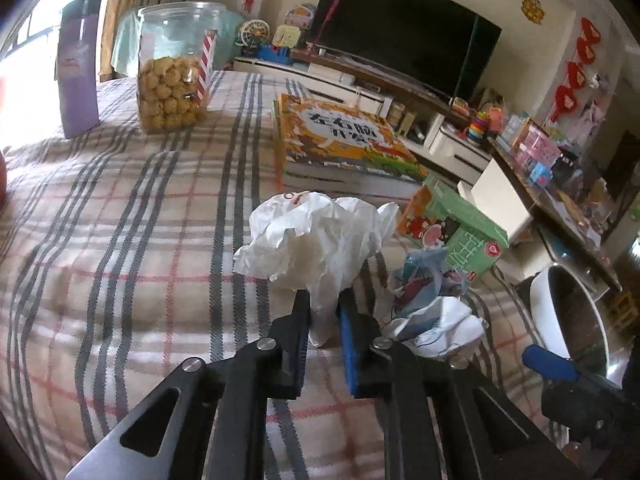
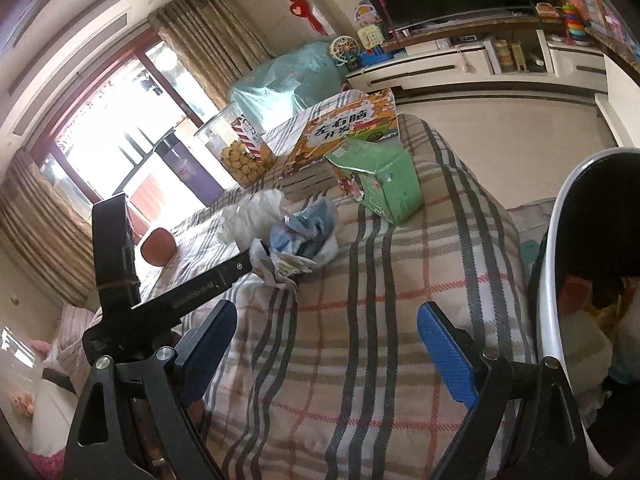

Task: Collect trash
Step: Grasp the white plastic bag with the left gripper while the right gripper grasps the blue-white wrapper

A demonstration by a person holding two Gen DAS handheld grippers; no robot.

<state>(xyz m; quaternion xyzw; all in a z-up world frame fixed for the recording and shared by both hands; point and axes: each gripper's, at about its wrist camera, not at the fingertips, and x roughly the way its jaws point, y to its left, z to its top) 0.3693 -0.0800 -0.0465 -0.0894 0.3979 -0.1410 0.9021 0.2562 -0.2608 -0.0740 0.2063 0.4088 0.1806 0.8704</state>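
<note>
A: Left gripper [image 1: 324,300] is pinching the crumpled white paper wad [image 1: 316,236], jaws nearly together on its lower tail. The wad is sitting on the plaid-covered table [image 1: 120,260], bulging up and away from the fingertips.

B: Right one?

A: Right gripper [image 2: 326,344] is hanging jaws wide apart, nothing between them, over bare cloth. The white-rimmed, dark-lined bin [image 2: 560,240] is sitting just to its right, off the table edge.

B: So the bin lies on the far side from the left gripper.

A: Yes. The carry is looking like a sweep rightward across the table, past the second scrunched blue-and-white wrapper [image 1: 424,296] lying just right of the held wad. The right gripper is nearer both that wrapper and the bin.

B: Risk?

A: The grip is only catching a thin tail; the wad may be slipping out mid-carry.
</note>
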